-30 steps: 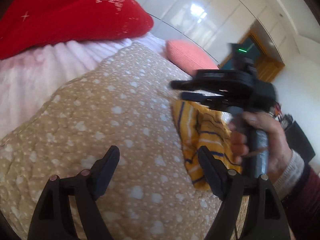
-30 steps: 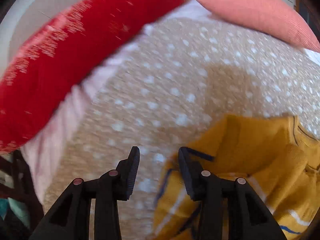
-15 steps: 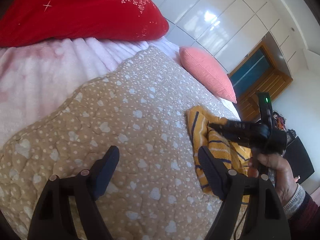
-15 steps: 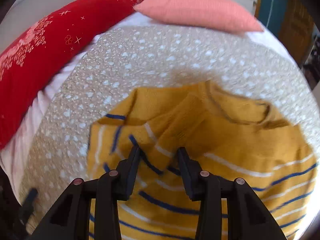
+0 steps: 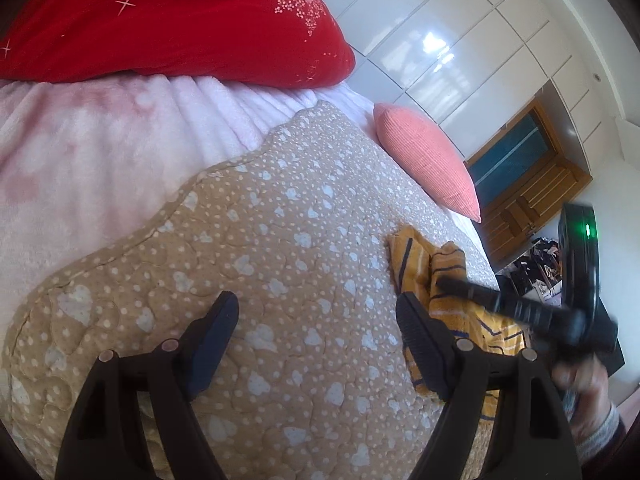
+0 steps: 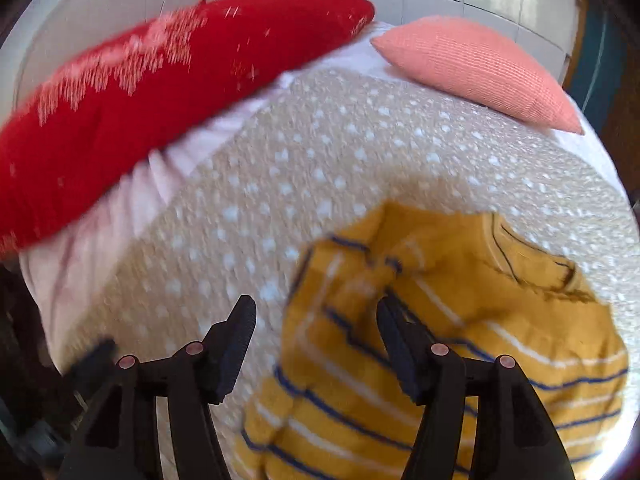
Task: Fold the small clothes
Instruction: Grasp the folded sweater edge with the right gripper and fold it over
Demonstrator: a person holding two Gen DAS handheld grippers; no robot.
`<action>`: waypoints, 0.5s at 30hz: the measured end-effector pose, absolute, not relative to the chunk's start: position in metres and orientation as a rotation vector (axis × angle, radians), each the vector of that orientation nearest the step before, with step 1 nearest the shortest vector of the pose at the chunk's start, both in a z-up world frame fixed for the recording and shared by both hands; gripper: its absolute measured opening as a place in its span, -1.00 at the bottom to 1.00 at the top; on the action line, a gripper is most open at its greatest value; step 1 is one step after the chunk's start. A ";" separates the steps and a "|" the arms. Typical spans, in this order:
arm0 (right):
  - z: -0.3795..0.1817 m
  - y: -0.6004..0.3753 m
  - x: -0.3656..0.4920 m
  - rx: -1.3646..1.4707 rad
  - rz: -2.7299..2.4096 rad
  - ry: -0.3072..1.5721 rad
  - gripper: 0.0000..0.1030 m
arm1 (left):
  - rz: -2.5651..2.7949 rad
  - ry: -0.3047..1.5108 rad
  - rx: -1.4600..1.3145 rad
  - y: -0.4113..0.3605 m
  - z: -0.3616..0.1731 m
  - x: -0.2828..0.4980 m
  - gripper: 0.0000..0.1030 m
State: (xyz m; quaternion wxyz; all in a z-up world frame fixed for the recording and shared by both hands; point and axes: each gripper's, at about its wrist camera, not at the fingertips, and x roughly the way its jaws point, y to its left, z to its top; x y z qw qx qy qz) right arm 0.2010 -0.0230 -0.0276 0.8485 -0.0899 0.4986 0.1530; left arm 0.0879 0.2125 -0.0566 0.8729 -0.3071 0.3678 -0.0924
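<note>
A small yellow sweater (image 6: pixel 440 320) with blue and white stripes lies crumpled on the tan dotted quilt (image 6: pixel 320 168). It also shows in the left wrist view (image 5: pixel 448 276) at the right. My right gripper (image 6: pixel 316 344) is open above the sweater's left edge, holding nothing. In the left wrist view the right gripper (image 5: pixel 472 292) shows blurred over the sweater. My left gripper (image 5: pixel 318 332) is open and empty over bare quilt (image 5: pixel 280 240), left of the sweater.
A red pillow (image 5: pixel 160 20) and a pink fleece blanket (image 5: pixel 80 152) lie at the bed's head. A coral cushion (image 5: pixel 428 160) lies beyond the sweater. White wardrobe doors (image 5: pixel 460 40) and a wooden door (image 5: pixel 532 184) stand behind.
My right gripper has opened wider and shifted left over the sweater's edge, and it sits lower in the left wrist view. My left gripper stayed open and turned a little.
</note>
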 end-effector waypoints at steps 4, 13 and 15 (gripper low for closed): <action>-0.061 0.000 0.175 -0.382 0.260 1.037 0.49 | -0.174 0.764 -0.647 0.220 -0.056 0.083 0.55; -0.083 0.013 0.167 -0.491 0.121 0.974 -0.42 | -0.134 0.750 -0.620 0.221 -0.055 0.079 0.55; -0.070 -0.005 0.166 -0.424 0.134 0.969 -0.55 | -0.131 0.744 -0.608 0.217 -0.052 0.076 0.55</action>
